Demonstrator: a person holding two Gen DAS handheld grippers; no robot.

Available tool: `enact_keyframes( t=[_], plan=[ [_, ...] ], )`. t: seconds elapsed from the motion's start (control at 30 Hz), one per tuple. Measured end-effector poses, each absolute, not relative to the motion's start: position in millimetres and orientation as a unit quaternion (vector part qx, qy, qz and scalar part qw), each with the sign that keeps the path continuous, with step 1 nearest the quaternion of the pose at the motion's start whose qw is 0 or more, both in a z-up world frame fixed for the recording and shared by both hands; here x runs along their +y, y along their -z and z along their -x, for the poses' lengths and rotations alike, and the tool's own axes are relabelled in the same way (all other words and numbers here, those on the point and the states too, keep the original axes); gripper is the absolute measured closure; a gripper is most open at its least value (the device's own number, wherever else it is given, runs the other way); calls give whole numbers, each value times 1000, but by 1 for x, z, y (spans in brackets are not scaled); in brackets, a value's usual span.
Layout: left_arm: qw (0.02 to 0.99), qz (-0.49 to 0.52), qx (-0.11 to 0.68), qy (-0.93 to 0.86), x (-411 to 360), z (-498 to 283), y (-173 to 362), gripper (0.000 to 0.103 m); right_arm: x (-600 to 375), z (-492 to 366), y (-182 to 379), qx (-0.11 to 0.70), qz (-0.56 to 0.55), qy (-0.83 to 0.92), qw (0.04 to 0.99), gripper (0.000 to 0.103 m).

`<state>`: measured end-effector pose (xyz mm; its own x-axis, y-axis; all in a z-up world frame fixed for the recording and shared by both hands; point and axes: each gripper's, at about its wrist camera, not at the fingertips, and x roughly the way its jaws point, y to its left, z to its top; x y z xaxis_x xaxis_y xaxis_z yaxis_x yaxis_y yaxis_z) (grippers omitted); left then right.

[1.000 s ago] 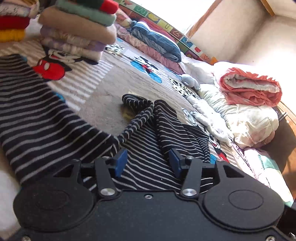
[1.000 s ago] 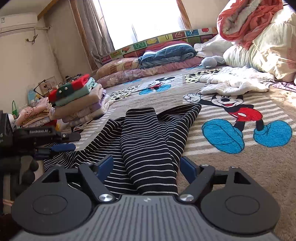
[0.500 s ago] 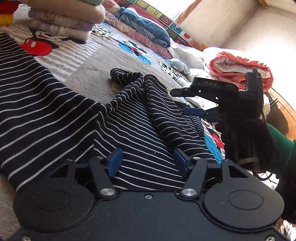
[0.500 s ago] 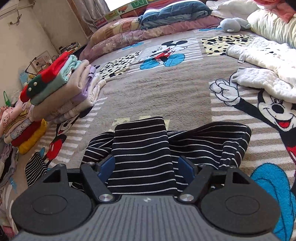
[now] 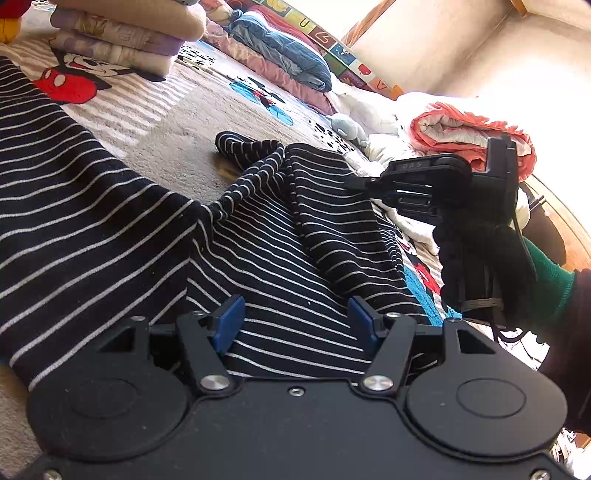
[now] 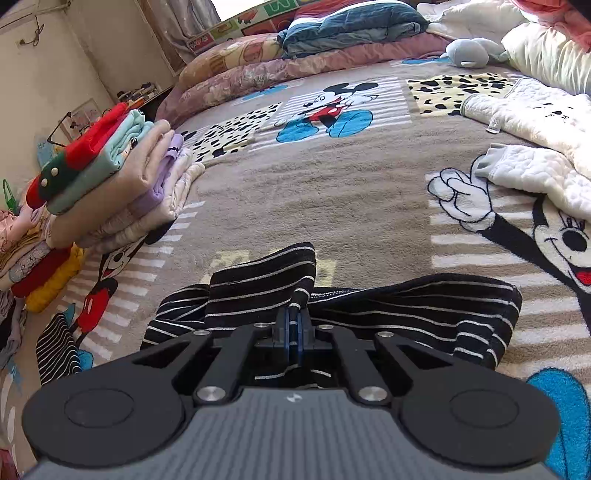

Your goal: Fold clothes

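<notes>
- Left wrist view: left tongs (image 5: 295, 319) released, blue pads standing apart, black-and-white striped garment (image 5: 258, 236) lying flat between and beneath them; pads not pressing on the cloth.
- The garment spreads ahead and to the left of the left tongs over the cartoon-mouse blanket (image 5: 173, 144); one sleeve bunches into a ridge straight ahead.
- Right tongs (image 5: 354, 181) enter ahead and to the right, tips at the far right edge of the striped cloth, held by a gloved hand (image 5: 480, 266) with a green cuff behind it.
- Stack of folded clothes (image 5: 122, 40) far ahead to the left, on the blanket. Rolled coral-and-white quilt (image 5: 469, 136) far ahead to the right, behind the right tongs.
- Right wrist view: right tongs (image 6: 293, 328) clenched, blue pads pressed together on a raised pinch of the striped garment (image 6: 424, 310); a small fold of cloth stands up just past the tips.
- The rest of the garment lies crumpled on either side of the right tongs, on the blanket (image 6: 332, 206).
- Pile of folded clothes (image 6: 114, 184) ahead to the left; white quilted garment (image 6: 535, 140) ahead to the right; blue pillow (image 6: 354, 26) far ahead near the wall.
</notes>
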<state>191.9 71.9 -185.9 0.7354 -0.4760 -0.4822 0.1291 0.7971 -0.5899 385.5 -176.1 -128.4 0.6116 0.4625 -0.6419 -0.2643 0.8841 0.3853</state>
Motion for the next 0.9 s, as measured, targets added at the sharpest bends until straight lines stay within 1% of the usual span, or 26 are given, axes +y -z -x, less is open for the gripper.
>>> enact_keyframes(
  t=[0.23,0.43,0.7,0.9],
  plan=[
    [887,289,318,170,77,-189,187,42,-207,-348,91,338,-123,-187,914,97],
    [885,299,311,174,78,-183,186,41,-254,-308,65,300,-136,-146,933,98],
    [883,296,297,210,69,-172,182,40,-328,-256,51,266,-172,-72,946,98],
    [880,287,297,234,56,-165,184,40,-383,-219,57,254,-190,-17,948,98]
  ],
)
